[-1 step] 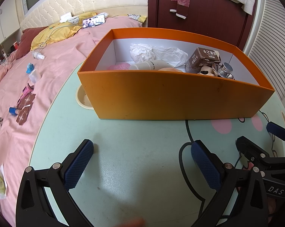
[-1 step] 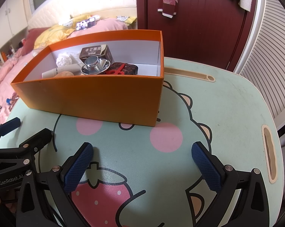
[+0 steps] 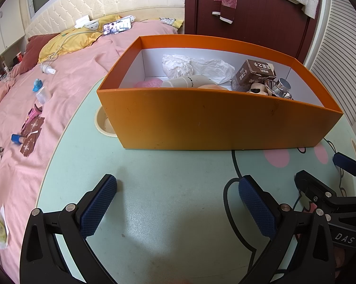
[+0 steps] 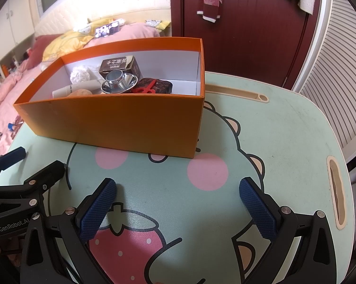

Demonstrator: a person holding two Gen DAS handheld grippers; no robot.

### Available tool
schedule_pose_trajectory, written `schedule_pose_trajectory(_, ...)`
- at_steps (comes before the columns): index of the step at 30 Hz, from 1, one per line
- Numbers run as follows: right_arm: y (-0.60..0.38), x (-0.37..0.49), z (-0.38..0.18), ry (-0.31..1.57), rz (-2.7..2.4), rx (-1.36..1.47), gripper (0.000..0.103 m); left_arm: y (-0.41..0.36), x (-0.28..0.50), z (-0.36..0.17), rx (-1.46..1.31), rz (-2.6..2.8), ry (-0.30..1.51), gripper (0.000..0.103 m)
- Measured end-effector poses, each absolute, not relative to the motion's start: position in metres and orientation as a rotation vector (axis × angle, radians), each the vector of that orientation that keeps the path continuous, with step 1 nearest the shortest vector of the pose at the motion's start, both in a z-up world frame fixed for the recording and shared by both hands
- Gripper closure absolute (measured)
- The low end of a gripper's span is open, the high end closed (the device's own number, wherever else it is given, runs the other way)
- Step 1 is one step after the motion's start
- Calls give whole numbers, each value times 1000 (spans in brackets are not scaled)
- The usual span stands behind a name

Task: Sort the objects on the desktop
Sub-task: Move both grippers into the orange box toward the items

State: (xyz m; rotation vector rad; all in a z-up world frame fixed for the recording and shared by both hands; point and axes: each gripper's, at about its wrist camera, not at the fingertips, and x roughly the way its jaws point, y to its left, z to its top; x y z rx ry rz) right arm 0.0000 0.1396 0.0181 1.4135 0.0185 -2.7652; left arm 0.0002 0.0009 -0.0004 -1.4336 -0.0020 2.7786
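An open orange box [image 3: 220, 123] stands on the mint-green cartoon table [image 3: 166, 165]. It holds a brown carton [image 3: 254, 75], a white bottle [image 3: 189, 81], crumpled white paper [image 3: 178, 65] and a chrome metal piece [image 3: 280, 87]. The right wrist view shows the same box [image 4: 121, 123], with a dark case under red scissors [image 4: 156, 86] beside the chrome piece [image 4: 120, 81]. My left gripper [image 3: 178, 187] hangs open over bare table in front of the box. My right gripper [image 4: 178, 187] is open too, above the strawberry print. Nothing is between either pair of fingers.
A bed with a pink cover [image 3: 59, 82] and scattered small items lies left of the table. A dark red wardrobe [image 4: 248, 35] stands behind. The table has a round cup recess [image 3: 104, 123], a long groove [image 4: 234, 92] and a handle slot [image 4: 335, 189].
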Motion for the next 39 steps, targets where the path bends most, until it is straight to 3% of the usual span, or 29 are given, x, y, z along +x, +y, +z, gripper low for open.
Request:
schedule_pose_trajectory(14, 141, -7, 20, 11, -2725, 1418, 0, 10, 5, 0, -1467, 2650, 53, 0)
schedule_pose_trajectory(20, 154, 6, 41, -94, -2666, 1349, 1, -16, 14, 35, -1343, 2675, -150, 0)
schedule_pose_trajectory(24, 159, 13, 72, -153, -2578, 1267, 17, -35, 6, 71, -1227, 2685, -245, 0)
schedule_pose_trajectory(30, 138, -34, 115, -140, -2551, 1155, 18, -60, -16, 106, -1080, 2752, -440, 0)
schedule_pose_trajectory(36, 102, -94, 86, -106, -2505, 1327, 19, -70, -15, 112, -1057, 2767, -541, 0)
schedule_pose_trajectory(38, 95, -107, 74, -78, -2478, 1412, 29, -69, -14, 112, -1067, 2770, -524, 0)
schedule_pose_trajectory(39, 92, -114, 69, -55, -2459, 1452, 39, -66, -13, 112, -1074, 2774, -489, 1)
